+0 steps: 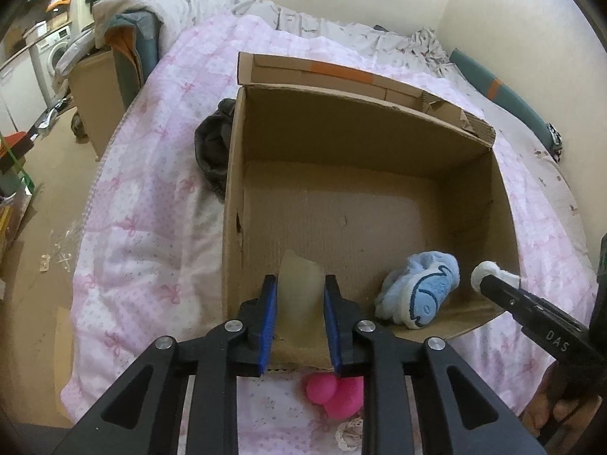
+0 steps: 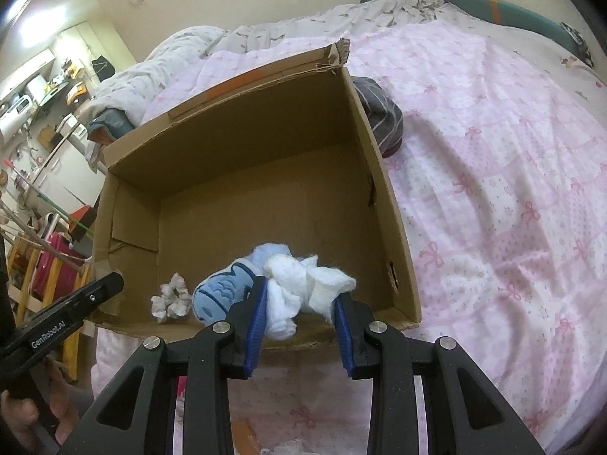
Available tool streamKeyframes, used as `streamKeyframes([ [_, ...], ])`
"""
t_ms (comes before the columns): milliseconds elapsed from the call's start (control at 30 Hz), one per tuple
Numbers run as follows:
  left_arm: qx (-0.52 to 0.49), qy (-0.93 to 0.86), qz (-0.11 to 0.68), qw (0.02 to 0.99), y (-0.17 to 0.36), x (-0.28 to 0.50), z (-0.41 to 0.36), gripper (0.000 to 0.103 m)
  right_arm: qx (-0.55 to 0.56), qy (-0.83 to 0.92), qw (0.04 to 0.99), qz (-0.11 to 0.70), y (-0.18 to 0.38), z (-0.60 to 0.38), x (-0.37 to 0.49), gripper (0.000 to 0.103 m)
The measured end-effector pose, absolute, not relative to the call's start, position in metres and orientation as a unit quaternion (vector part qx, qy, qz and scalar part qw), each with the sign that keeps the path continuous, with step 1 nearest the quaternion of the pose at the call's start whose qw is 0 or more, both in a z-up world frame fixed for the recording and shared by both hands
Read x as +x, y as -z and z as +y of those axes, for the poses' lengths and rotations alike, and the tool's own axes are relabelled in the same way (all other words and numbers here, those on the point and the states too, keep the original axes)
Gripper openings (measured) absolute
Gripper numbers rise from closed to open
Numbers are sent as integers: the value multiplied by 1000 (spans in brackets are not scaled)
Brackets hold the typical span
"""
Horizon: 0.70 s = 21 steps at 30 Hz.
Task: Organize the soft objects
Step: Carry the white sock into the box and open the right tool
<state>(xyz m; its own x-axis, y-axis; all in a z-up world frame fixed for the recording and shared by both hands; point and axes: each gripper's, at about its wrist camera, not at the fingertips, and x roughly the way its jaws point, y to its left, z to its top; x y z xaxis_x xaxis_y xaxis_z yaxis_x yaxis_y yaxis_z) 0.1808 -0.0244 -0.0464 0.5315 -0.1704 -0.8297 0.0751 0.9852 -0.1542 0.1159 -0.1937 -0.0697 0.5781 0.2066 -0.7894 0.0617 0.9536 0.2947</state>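
Observation:
An open cardboard box [image 1: 356, 129] [image 2: 246, 132] sits on the pink bed. A light blue plush [image 1: 421, 292] [image 2: 224, 288] lies by its near wall. My right gripper [image 2: 299, 295] [image 1: 489, 278] is shut on a bunched white sock [image 2: 299, 284], held over the box's near edge beside the plush. My left gripper [image 1: 299, 303] [image 2: 114, 280] hovers at the box's near edge, its jaws a little apart. A pale beige piece [image 1: 299, 288] shows between them; I cannot tell what it is. A grey-white scrunchie [image 2: 170, 299] lies on the box floor, apart from the left gripper.
A dark striped cloth [image 1: 212, 151] [image 2: 379, 117] lies on the bed against the box's outer wall. A pink soft toy [image 1: 330, 394] and a small lacy piece [image 1: 353, 436] lie on the quilt under the left gripper. The bed drops off to the floor [image 1: 45, 197] on the left.

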Motion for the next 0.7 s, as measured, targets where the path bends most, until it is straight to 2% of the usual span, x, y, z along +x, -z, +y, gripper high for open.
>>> streamKeyframes([
  [300,-35,62,474,878,47,180,-27,32,147,-42,875,459,71,-195,116,34],
  [400,-33,69,469,880,45,178,-30,48,150,-43,873,462,71,-195,117,34],
  [433,-29,67,464,883,43,177,-31,59,150,-44,871,465,72,-195,117,34],
  [533,-25,71,452,889,38,174,-33,65,149,-45,872,464,72,-195,117,35],
  [600,-22,72,451,890,37,174,-35,66,157,-50,871,462,71,-195,116,47],
  [633,-22,71,451,889,37,174,-35,66,162,-54,872,460,71,-195,116,60],
  [667,-22,71,452,889,37,174,-34,66,166,-58,872,456,70,-195,116,68],
  [700,-24,71,452,889,37,174,-34,66,165,-58,874,454,68,-194,116,72],
])
